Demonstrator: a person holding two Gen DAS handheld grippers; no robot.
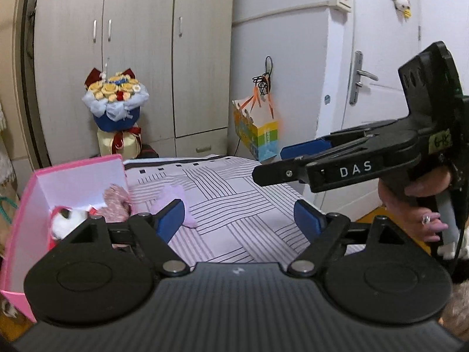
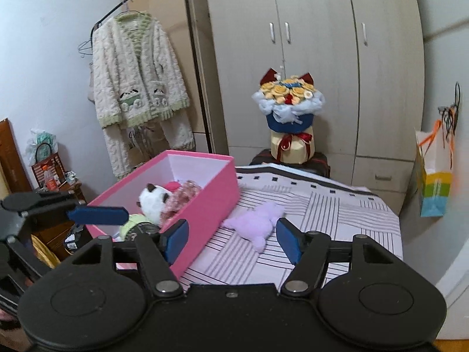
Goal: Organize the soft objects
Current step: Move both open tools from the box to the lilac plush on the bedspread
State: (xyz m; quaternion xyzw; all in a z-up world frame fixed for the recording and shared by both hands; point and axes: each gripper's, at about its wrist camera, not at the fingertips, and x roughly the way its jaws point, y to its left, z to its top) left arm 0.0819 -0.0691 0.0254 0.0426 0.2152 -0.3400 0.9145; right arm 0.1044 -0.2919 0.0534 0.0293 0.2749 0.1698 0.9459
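Purple plush [image 2: 255, 223] lies on our striped sheet [image 2: 322, 214], just beside the pink box [image 2: 211, 202] holding a panda [image 2: 154, 199] and pink toy [image 2: 183, 195]. Our left gripper [image 1: 240, 220] and right gripper [image 2: 231, 239] both gape wide, gripping nothing.

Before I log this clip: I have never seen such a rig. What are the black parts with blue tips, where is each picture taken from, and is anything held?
No robot here: a person holds two hand grippers, each carrying a camera looking along its blue-padded fingers. The left gripper and right gripper are both open and empty. The right one also shows in the left view, with the person's hand. On the striped bedspread lies a purple plush beside a pink box holding a panda toy and other soft items.
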